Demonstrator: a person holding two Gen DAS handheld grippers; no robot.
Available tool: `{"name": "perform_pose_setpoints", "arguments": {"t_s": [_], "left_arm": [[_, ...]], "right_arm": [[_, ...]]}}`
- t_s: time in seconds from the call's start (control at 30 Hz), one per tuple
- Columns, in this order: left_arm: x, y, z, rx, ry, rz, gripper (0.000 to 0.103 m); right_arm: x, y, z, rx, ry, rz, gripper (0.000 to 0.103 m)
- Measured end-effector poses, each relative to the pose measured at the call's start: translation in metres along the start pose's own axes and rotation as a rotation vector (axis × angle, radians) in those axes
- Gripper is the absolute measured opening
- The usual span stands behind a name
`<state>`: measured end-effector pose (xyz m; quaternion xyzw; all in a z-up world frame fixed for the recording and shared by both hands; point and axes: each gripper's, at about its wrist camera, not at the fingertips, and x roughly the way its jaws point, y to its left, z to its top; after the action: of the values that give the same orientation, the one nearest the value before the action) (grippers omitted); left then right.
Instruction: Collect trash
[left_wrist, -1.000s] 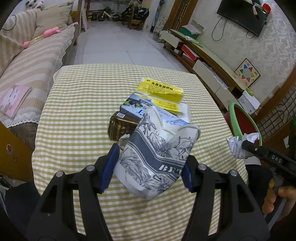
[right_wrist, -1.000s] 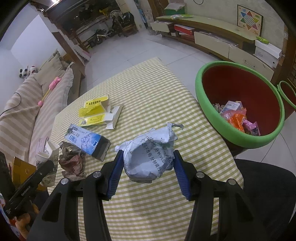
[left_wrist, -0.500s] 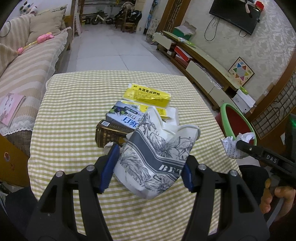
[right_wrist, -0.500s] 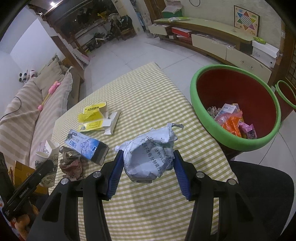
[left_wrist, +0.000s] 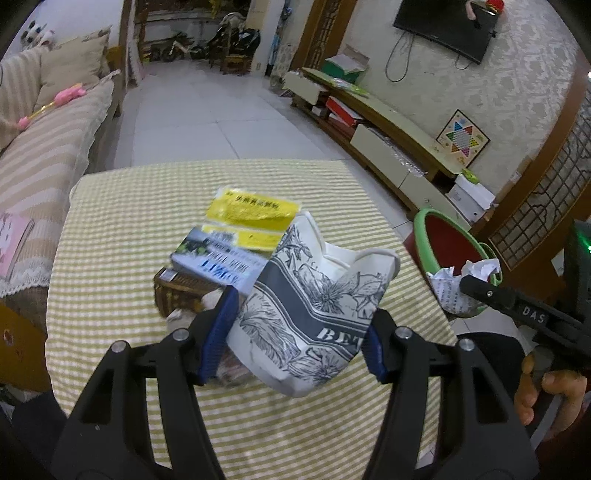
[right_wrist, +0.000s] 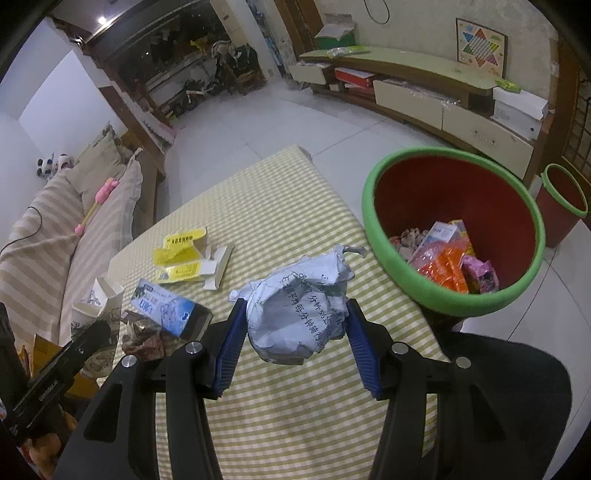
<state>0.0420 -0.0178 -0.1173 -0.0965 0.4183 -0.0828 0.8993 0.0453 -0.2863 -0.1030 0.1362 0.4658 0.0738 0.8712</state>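
Cup (left_wrist: 314, 314) marked "BE…" clamped in left fingers (left_wrist: 218, 325); right fingers (right_wrist: 232, 339) clamp printed paper ball (right_wrist: 299, 317).

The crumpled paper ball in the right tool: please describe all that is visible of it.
The crumpled paper ball is pale bluish-white paper printed with dark Chinese characters, with a twisted tip on top. The right tool holds it by both sides above the checked tablecloth, near the green-rimmed red bin.

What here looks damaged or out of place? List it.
The paper cup in the left gripper is crushed, its rim buckled. The right gripper holds a crumpled paper ball. A flattened yellow box lies on the table.
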Motion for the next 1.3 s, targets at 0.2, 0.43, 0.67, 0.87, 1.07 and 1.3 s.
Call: {"name": "perform_pose_setpoints", "arguments": {"t_s": [0.2,0.43,0.67,0.87,1.07,1.3], "left_arm": [[0.001,-0.016,0.012,0.009,-0.017,-0.023,0.058],[0.008,-0.025,0.02,0.021,-0.017,-0.042,0.058],[0.017,-0.039,0.025,0.034,-0.01,-0.059,0.058],[0.028,-0.053,0.032,0.06,0.001,-0.07,0.058],[0.043,-0.072,0.036,0.068,0.022,-0.093,0.058],[0.067,-0.114,0.042,0.128,0.055,-0.146,0.058]], "right_arm": [[-0.007,-0.006,0.006,-0.004,-0.015,-0.012,0.052],[-0.012,-0.016,0.008,0.01,-0.03,-0.024,0.052],[-0.017,-0.031,0.014,0.046,-0.053,-0.035,0.052],[-0.02,-0.05,0.021,0.069,-0.069,-0.058,0.052],[-0.026,-0.077,0.027,0.097,-0.09,-0.095,0.052],[-0.032,-0.113,0.041,0.137,-0.124,-0.146,0.052]]}}
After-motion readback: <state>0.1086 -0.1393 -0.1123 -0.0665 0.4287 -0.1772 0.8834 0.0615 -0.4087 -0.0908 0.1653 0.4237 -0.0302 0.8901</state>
